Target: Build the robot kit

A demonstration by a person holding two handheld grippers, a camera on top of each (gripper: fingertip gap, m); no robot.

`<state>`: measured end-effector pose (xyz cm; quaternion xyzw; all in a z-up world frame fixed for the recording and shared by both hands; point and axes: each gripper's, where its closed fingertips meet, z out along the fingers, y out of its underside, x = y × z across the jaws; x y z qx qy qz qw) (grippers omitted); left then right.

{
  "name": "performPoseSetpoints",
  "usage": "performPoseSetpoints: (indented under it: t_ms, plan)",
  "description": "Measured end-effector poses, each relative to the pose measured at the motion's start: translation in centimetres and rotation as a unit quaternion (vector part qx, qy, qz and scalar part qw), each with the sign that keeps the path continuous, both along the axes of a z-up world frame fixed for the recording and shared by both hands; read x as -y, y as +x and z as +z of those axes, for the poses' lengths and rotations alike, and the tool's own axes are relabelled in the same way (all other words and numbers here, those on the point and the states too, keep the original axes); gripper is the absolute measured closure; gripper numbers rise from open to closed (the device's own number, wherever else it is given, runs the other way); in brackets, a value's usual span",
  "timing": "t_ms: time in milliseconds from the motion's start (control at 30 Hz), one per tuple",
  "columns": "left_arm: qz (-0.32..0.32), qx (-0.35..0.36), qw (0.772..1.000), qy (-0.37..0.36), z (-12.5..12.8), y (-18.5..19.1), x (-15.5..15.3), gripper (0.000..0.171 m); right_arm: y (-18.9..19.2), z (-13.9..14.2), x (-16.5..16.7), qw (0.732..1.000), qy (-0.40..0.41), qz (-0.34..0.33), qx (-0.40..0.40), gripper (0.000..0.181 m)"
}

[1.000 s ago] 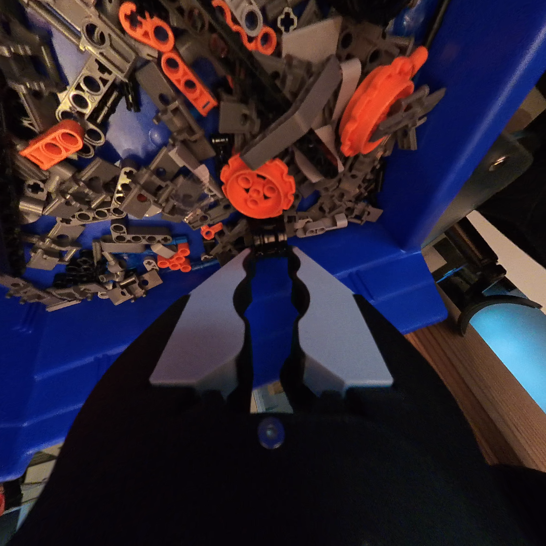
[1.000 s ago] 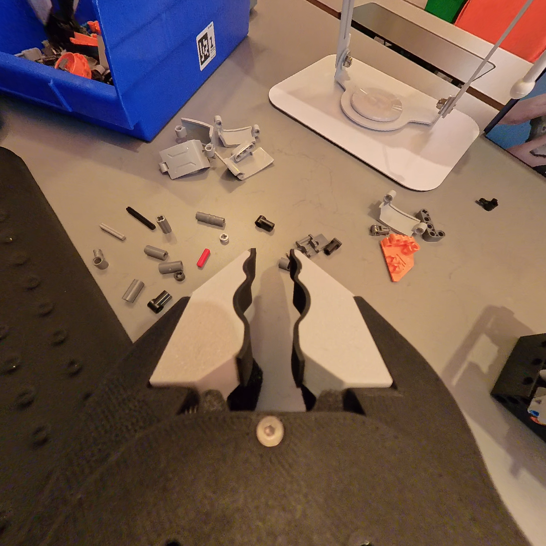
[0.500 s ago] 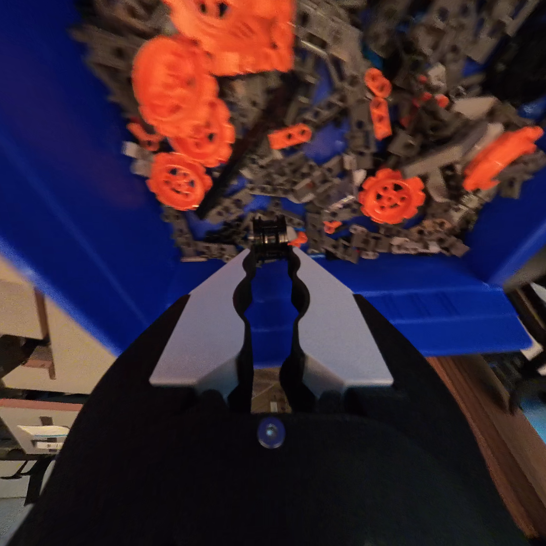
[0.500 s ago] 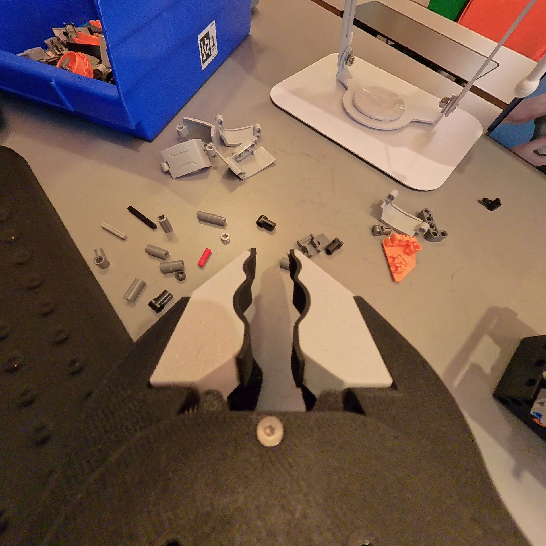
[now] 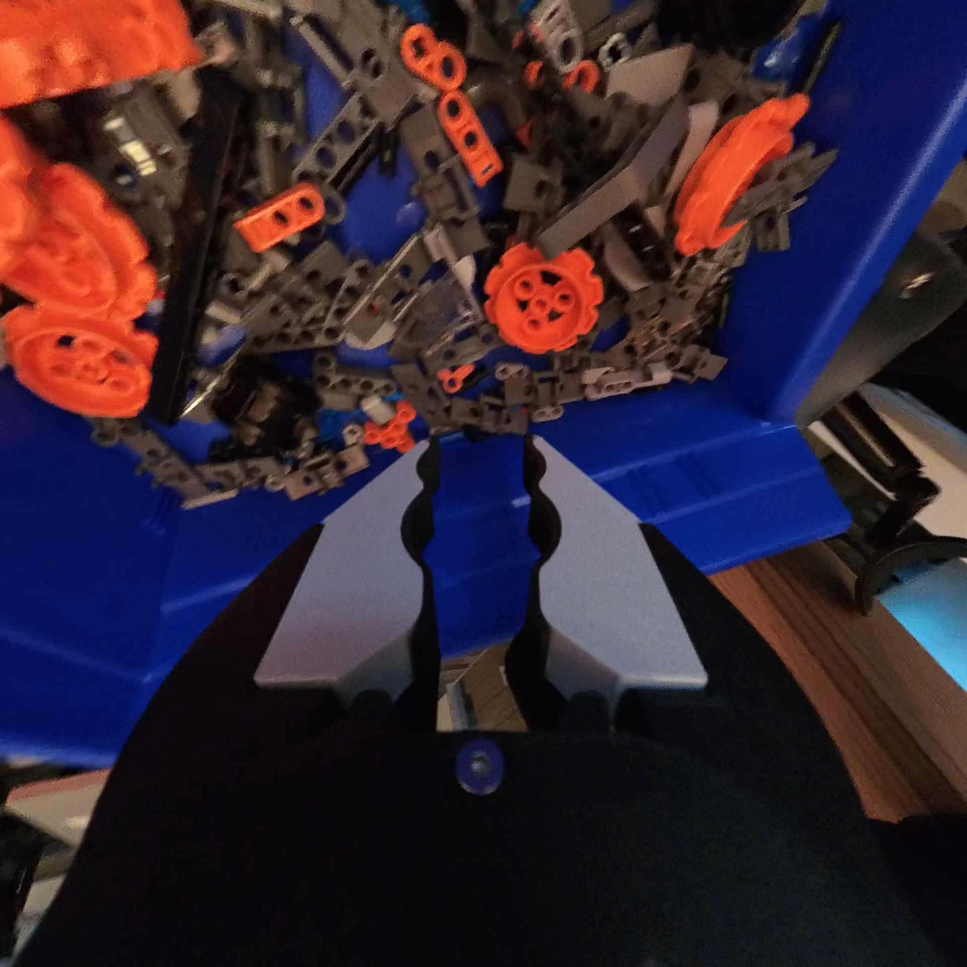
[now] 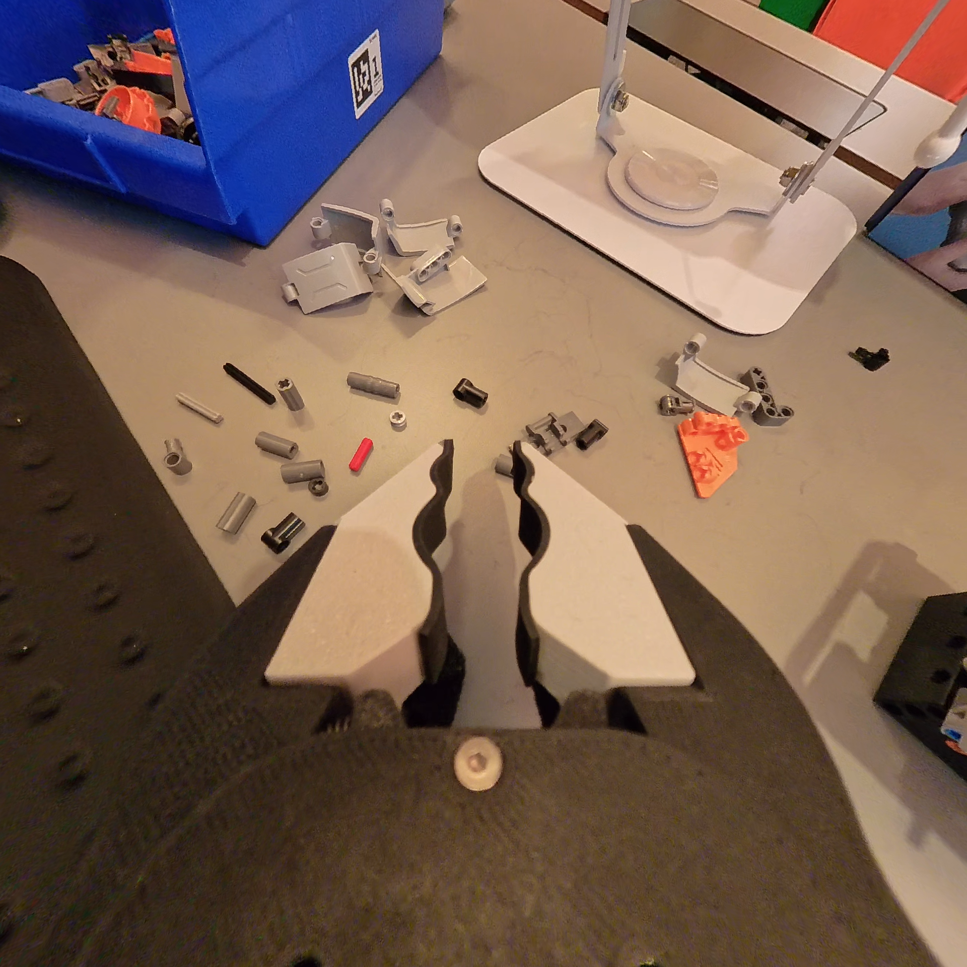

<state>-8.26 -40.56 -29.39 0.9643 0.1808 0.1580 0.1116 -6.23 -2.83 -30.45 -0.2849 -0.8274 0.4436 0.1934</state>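
My left gripper (image 5: 479, 442) is open and empty, its tips over the near edge of a pile of grey, black and orange building parts inside a blue bin (image 5: 654, 471). An orange toothed wheel (image 5: 541, 298) lies just beyond the tips, with small grey connectors (image 5: 502, 403) right at them. My right gripper (image 6: 484, 450) is slightly open and empty above a grey table (image 6: 575, 324). A small grey piece (image 6: 503, 463) lies by its right fingertip, and a red pin (image 6: 360, 453) lies to its left.
The blue bin (image 6: 293, 120) stands at the table's far left. Grey panels (image 6: 377, 256) lie in front of it, with small pins (image 6: 272, 418) nearer. An orange wedge (image 6: 709, 452) and a grey panel (image 6: 706, 384) lie right. A white stand base (image 6: 675, 251) is behind; a black block (image 6: 926, 675) is at the right. My left gripper's tips are some 5 cm from the orange toothed wheel (image 5: 541, 298). The red pin (image 6: 360, 453) lies around 5 cm away from my right fingertips.
My left gripper let go of the small black piece it held and its jaws opened wider. It swung back to the right over the bin. The right gripper stayed almost still.
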Motion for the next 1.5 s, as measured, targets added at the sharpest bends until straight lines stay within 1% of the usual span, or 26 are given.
performPoseSetpoints:
  t_ms: [133, 167, 233, 300, 367, 400, 433, 533, 700, 967, 1067, 1133, 1200, 1300, 1400, 1467, 1500]
  plan:
    - [-0.006, 0.014, 0.999, 0.032, -0.9, 1.1, -2.0, 0.133, 0.0, 0.0, 0.0, 1.0, 0.001, 0.0, 0.0, 0.161]
    - [-0.009, 0.006, 0.999, 0.034, -1.1, 1.0, -2.3, 0.13, 0.0, 0.0, 0.0, 1.0, 0.001, 0.0, 0.0, 0.161]
    - [-0.007, 0.012, 0.999, 0.049, -1.4, 1.5, -3.2, 0.129, 0.0, 0.0, 0.0, 1.0, 0.001, 0.0, 0.0, 0.161]
    - [-0.009, 0.011, 0.999, 0.047, -1.9, 1.7, -3.4, 0.128, 0.0, -0.1, 0.0, 1.0, 0.002, 0.0, 0.0, 0.161]
    - [-0.008, 0.024, 0.998, 0.055, -2.3, 2.3, -3.9, 0.126, 0.0, -0.1, 0.0, 1.0, 0.002, 0.0, 0.0, 0.161]
    - [-0.008, 0.022, 0.998, 0.055, -2.6, 2.4, -4.0, 0.128, 0.0, -0.1, 0.0, 1.0, 0.002, 0.0, 0.001, 0.161]
    - [-0.006, 0.019, 0.998, 0.055, -2.8, 2.3, -4.1, 0.135, 0.0, -0.1, 0.0, 1.0, 0.002, 0.0, 0.001, 0.161]
    - [0.01, 0.013, 0.998, 0.064, -2.7, 1.9, -4.3, 0.136, 0.0, -0.1, 0.0, 1.0, 0.002, 0.0, 0.001, 0.161]
    - [0.017, 0.004, 0.998, 0.061, -2.3, 1.2, -3.5, 0.136, 0.0, -0.2, 0.0, 1.0, 0.003, 0.0, 0.002, 0.161]
    - [0.06, -0.09, 0.993, 0.034, -0.8, -4.4, -0.5, 0.135, 0.0, -0.3, 0.1, 1.0, 0.006, 0.001, 0.004, 0.161]
    - [0.068, -0.102, 0.992, 0.029, -0.8, -5.5, 0.3, 0.134, 0.0, -0.3, 0.1, 1.0, 0.006, 0.001, 0.003, 0.161]
    - [0.066, -0.091, 0.993, 0.036, -0.5, -5.1, 0.2, 0.13, 0.0, -0.3, 0.0, 1.0, 0.006, 0.0, 0.003, 0.161]
    - [0.051, -0.102, 0.993, 0.037, 0.1, -5.0, -0.3, 0.129, 0.0, -0.3, 0.0, 1.0, 0.006, 0.0, 0.003, 0.161]
    - [0.016, -0.084, 0.995, 0.058, 0.6, -3.3, -2.0, 0.132, 0.0, -0.4, 0.1, 1.0, 0.007, 0.0, 0.005, 0.161]
    - [-0.019, -0.034, 0.996, 0.081, 0.2, -0.4, -3.8, 0.134, 0.0, -0.4, 0.1, 1.0, 0.008, 0.001, 0.006, 0.161]
    - [-0.04, -0.016, 0.995, 0.086, -0.5, 0.9, -4.5, 0.135, 0.0, -0.4, 0.1, 1.0, 0.008, 0.001, 0.006, 0.161]
    - [-0.041, -0.012, 0.995, 0.091, -0.9, 1.3, -5.0, 0.134, 0.0, -0.4, 0.1, 1.0, 0.009, 0.001, 0.006, 0.161]
